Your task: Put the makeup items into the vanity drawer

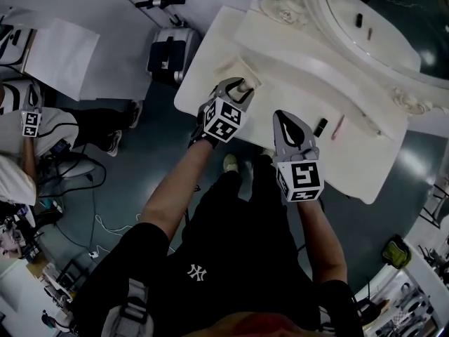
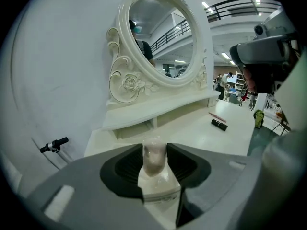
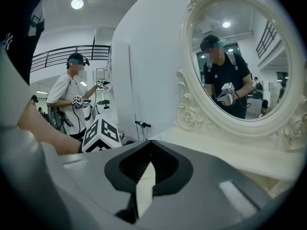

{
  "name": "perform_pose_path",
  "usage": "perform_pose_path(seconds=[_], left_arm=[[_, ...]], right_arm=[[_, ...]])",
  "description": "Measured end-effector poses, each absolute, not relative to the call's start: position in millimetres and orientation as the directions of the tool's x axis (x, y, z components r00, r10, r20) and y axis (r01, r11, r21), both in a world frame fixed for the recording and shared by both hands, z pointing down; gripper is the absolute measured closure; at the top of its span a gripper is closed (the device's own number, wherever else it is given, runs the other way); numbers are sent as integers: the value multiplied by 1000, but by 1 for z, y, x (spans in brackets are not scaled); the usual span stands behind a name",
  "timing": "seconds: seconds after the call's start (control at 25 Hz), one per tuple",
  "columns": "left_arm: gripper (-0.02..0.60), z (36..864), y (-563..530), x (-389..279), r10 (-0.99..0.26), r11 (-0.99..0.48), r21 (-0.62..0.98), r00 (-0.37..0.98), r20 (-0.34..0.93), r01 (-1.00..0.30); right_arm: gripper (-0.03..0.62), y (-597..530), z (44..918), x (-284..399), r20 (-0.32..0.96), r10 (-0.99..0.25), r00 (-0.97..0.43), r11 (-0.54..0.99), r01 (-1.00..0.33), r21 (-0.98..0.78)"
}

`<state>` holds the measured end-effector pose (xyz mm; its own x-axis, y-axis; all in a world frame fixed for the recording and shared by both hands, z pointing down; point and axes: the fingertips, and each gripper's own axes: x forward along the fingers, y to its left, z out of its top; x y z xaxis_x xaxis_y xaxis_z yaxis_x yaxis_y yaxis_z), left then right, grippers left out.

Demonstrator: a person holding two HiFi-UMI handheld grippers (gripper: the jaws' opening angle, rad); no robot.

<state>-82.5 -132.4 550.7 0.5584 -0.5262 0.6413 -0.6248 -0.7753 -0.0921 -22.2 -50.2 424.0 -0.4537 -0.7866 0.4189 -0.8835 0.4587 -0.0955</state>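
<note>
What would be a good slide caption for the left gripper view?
Left gripper clamps the pale drawer knob, a black tube and pink pencil lying on the tabletop beyond.

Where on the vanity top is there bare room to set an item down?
Bare: the tabletop between the left gripper on the drawer knob and the black tube; also the end beyond the pink pencil. Crowded: around tube and pencil, near the right gripper.

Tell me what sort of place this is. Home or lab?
Likely a big hall set up for recording, not a home: the vanity stands on open floor, a railing runs along an upper level, and another person nearby holds a marker-cube tool too.
</note>
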Motion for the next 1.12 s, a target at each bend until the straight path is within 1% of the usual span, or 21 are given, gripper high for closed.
perform_pose_path(seconds=[0.16, 0.76, 1.0, 1.12], left_arm=[[419, 557, -135, -86, -531, -764, -84, 550, 645, -639], [420, 543, -132, -91, -555, -743, -75, 550, 624, -666], [454, 524, -122, -85, -561, -750, -72, 576, 595, -658], [482, 516, -115, -79, -557, -758, -65, 591, 583, -649]], right_arm=[[571, -51, 429, -20, 428, -782, -453, 457, -884, -101], [569, -43, 437, -18, 446, -783, -434, 434, -894, -107], [569, -31, 440, -11, 455, -791, -408, 402, -908, -116], [569, -24, 441, -5, 460, -797, -392, 388, -915, -108]])
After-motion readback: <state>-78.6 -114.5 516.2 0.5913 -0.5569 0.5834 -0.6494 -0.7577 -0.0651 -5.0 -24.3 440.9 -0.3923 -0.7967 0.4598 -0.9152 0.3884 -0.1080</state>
